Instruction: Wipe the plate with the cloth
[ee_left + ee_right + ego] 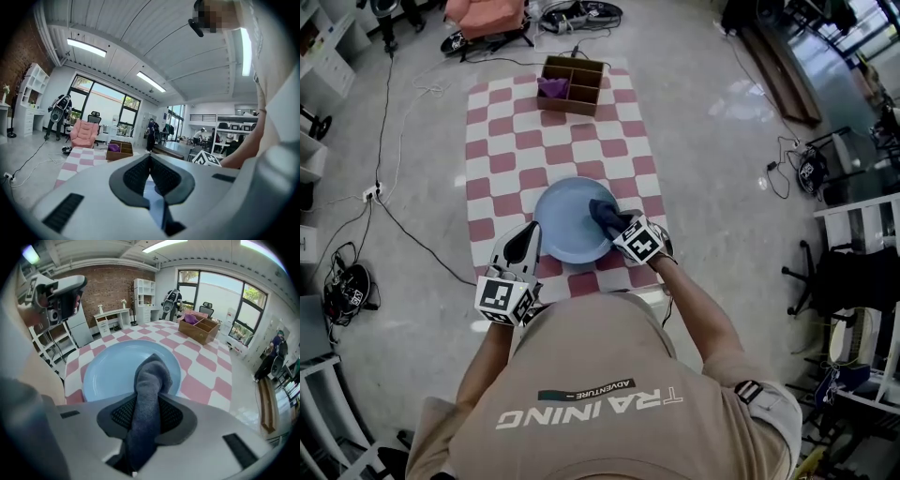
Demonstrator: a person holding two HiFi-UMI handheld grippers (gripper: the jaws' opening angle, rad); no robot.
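We see the mat (502,141) spread on the floor, with the plate (567,220) lying on its near half. At the mat's far end sits a divided box (572,106), and a crumpled rag (552,87) lies in one of its left compartments. Behind the box, off the mat, stands an armchair (485,14). To the left of the mat a cable (389,84) runs over the floor towards a power strip (371,194). We find the left gripper (525,246) at the plate's near left rim and the right gripper (616,223) over its right side, with the cloth (602,214) between its jaws and resting on the plate.
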